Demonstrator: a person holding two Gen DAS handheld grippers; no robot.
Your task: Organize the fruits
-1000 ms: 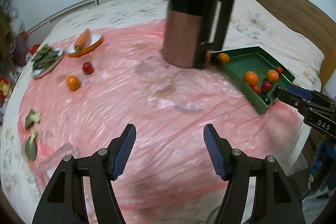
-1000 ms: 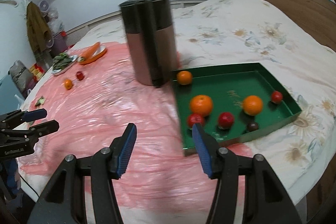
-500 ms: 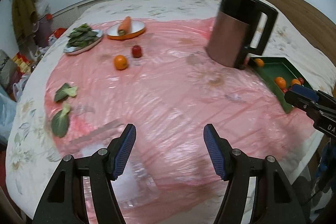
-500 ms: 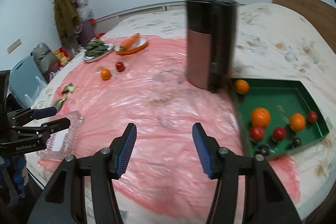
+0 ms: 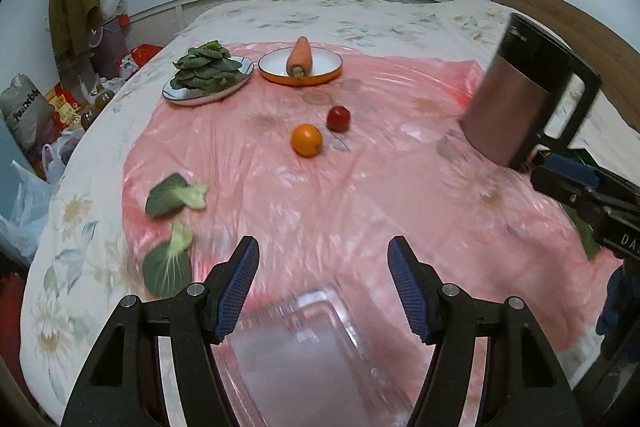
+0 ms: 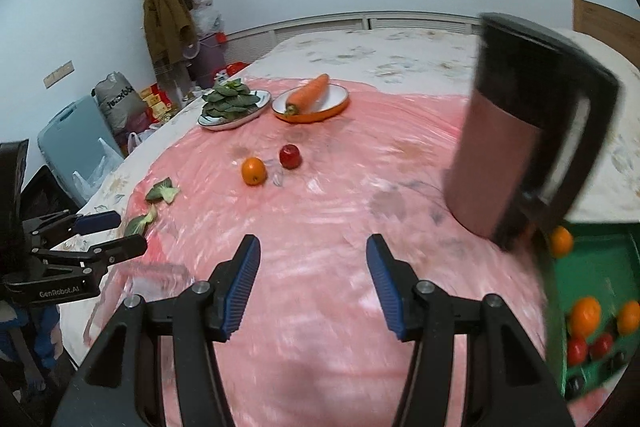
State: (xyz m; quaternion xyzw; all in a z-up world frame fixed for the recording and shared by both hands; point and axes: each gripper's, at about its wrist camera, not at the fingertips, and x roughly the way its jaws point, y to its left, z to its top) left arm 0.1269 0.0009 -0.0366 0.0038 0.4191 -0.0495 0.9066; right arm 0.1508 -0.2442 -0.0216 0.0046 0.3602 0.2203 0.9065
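Note:
An orange (image 5: 306, 140) and a red apple (image 5: 338, 118) lie loose on the pink plastic sheet (image 5: 360, 195), well ahead of both grippers; the right wrist view shows the same orange (image 6: 253, 171) and apple (image 6: 290, 156). A green tray (image 6: 588, 275) at the right edge holds several oranges and red fruits. My left gripper (image 5: 322, 263) is open above a clear plastic box (image 5: 312, 347). My right gripper (image 6: 313, 259) is open over bare sheet, with nothing between its fingers.
A copper and black kettle (image 5: 520, 95) stands to the right, beside the tray. At the far side sit a plate of greens (image 5: 208, 75) and an orange bowl with a carrot (image 5: 300, 65). Two loose leaves (image 5: 172, 227) lie on the left. Bags clutter the floor to the left.
Both views have swung left: the kettle and green tray slid toward the right edge, the loose orange and apple came toward the centre, and the clear box appeared under my left gripper. Neither gripper's opening has changed.

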